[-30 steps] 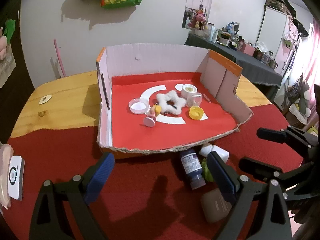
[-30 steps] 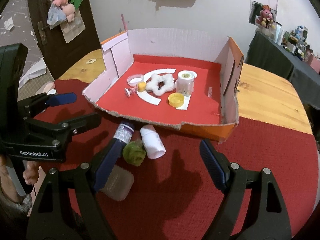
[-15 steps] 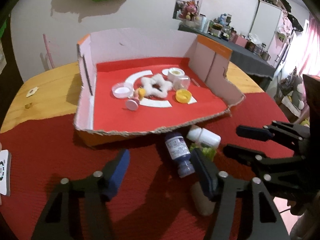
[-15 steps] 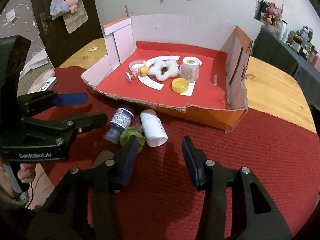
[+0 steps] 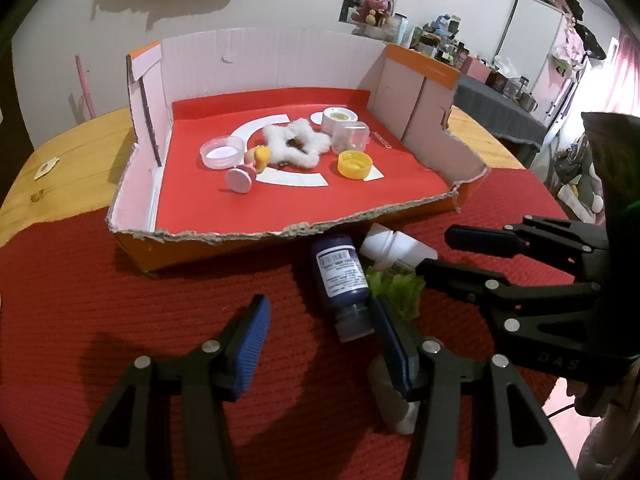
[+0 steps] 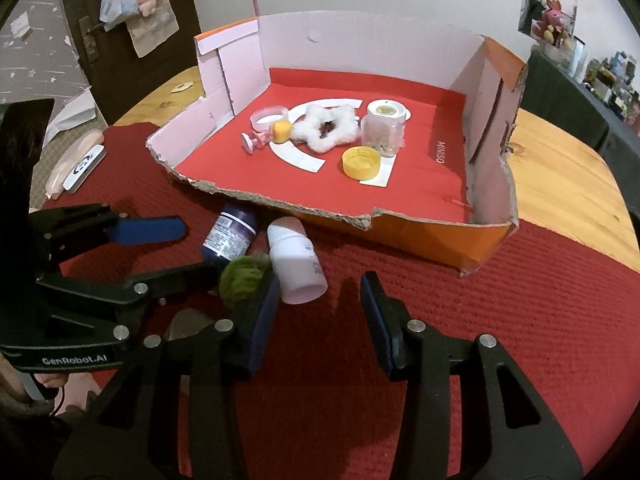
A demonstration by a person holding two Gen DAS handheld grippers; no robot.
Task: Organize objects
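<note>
Loose stuff: a dark blue bottle, a white bottle and a green fuzzy ball are left lying on the red cloth, bunched together just in front of the box's torn front edge. A beige case is partly hidden under the left tool.

Box: the cardboard box is already loaded with a white fluffy star, yellow cap, clear dish, a small jar and a pink toy, so it's probably where the loose things are meant to go.

Left gripper: held fairly wide with nothing in it, low over the cloth, the blue bottle's cap lying just inside its right finger.

Right gripper: also parted and holding nothing, lined up just behind the white bottle's base, left finger touching or nearly touching the green ball.

Guess: both tools seem to be set up for a grab, one bottle each.
</note>
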